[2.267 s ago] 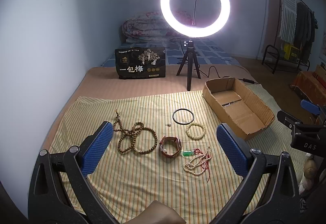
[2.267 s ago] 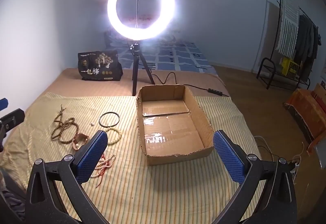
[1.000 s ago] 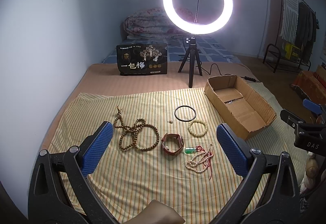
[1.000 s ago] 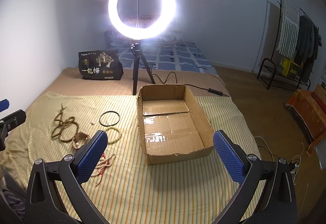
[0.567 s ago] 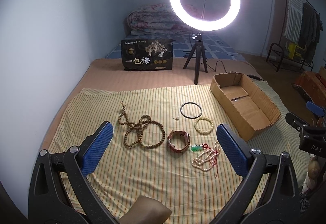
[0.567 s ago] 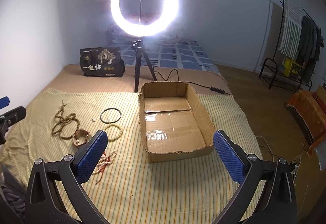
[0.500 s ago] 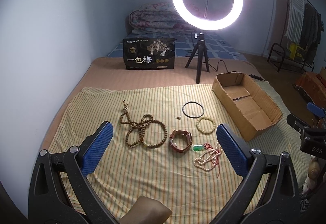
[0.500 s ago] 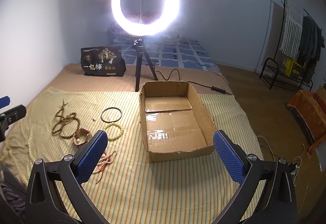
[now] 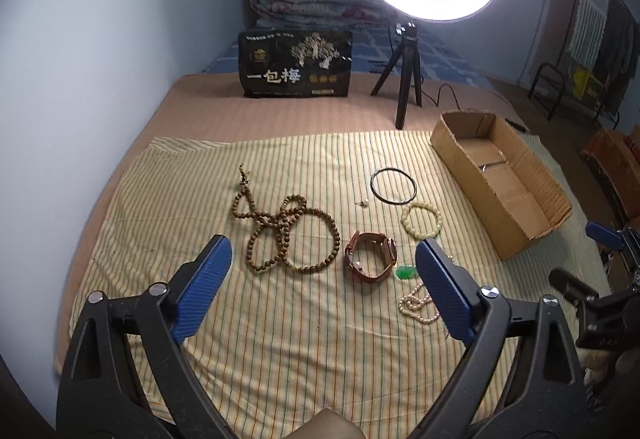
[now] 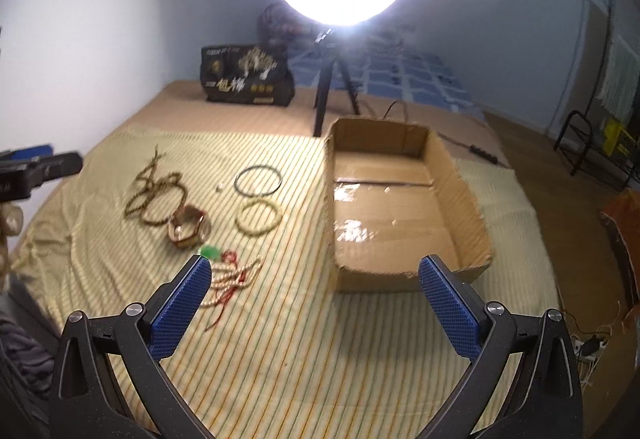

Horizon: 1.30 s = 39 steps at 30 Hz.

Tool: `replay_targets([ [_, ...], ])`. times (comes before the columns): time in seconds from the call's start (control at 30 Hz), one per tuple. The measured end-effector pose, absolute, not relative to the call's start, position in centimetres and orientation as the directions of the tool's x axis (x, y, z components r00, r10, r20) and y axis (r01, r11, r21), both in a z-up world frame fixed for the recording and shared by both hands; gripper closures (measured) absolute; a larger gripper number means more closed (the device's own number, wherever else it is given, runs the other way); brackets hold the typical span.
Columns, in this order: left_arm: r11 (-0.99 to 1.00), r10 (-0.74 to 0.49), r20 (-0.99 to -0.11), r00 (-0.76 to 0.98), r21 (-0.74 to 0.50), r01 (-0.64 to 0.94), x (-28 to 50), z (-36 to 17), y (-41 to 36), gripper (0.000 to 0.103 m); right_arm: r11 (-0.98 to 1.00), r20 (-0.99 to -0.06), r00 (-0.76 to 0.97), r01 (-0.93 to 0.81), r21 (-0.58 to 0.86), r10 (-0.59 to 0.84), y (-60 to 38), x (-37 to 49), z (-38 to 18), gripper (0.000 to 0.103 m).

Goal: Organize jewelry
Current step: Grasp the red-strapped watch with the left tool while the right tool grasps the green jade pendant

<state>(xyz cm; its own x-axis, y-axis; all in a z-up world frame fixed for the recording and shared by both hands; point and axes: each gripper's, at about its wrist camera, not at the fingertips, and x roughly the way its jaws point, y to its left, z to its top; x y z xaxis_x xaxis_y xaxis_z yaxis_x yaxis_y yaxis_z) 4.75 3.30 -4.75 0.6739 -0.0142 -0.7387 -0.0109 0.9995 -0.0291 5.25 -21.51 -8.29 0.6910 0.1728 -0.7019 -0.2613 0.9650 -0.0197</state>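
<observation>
Jewelry lies on a striped yellow cloth. A long brown bead necklace is at the left, a brown leather watch in the middle, a black bangle and a cream bead bracelet beyond it, a green pendant and a pearl string at the right. An open, empty cardboard box stands to the right. My left gripper is open and empty, hovering near the watch. My right gripper is open and empty, above the cloth between the pearls and the box.
A lit ring light on a black tripod stands behind the cloth, with a black printed bag to its left. A wall runs along the left. A cable trails behind the box. A clothes rack stands at the far right.
Both grippers have moved forward and lower toward the cloth. The jewelry and box look larger and nearer. The right view has swung left, blurred by motion. Nothing was taken hold of.
</observation>
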Motion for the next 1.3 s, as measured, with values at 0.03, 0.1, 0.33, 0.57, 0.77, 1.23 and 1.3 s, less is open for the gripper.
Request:
replay_targets([
  [0.03,1.000,-0.014,-0.744,0.668,-0.024,-0.006,5.1,-5.1,3.2,0.016,0.961,-0.711,0.678,-0.276,-0.014,0.184,-21.2,5.3,-8.6,0.000],
  [0.1,1.000,-0.022,-0.763,0.646,-0.026,0.004,5.9,-5.8,3.0,0.022,0.954,-0.730,0.653,-0.301,-0.003,0.204,-20.8,5.5,-9.3,0.000],
  [0.33,0.993,-0.104,-0.844,0.526,-0.116,0.009,8.8,-9.1,3.7,0.051,0.919,-0.790,0.542,-0.389,0.066,0.286,-19.1,6.4,-11.5,0.000],
  [0.57,0.986,-0.152,-0.875,0.459,-0.163,0.017,10.1,-11.3,3.5,0.065,0.876,-0.817,0.470,-0.475,0.085,0.334,-17.8,6.7,-13.3,0.008],
  [0.77,0.983,-0.181,-0.892,0.414,-0.180,0.042,11.1,-12.7,2.6,0.072,0.846,-0.843,0.407,-0.523,0.101,0.352,-16.4,7.4,-15.2,0.018],
  [1.23,0.968,-0.243,-0.908,0.342,-0.250,0.025,13.9,-15.4,2.4,0.087,0.797,-0.848,0.340,-0.585,0.149,0.408,-13.8,9.8,-16.8,0.062],
  [1.3,0.966,-0.250,-0.908,0.336,-0.256,0.026,14.2,-15.6,2.3,0.088,0.790,-0.847,0.340,-0.596,0.142,0.409,-13.3,10.3,-16.8,0.064],
])
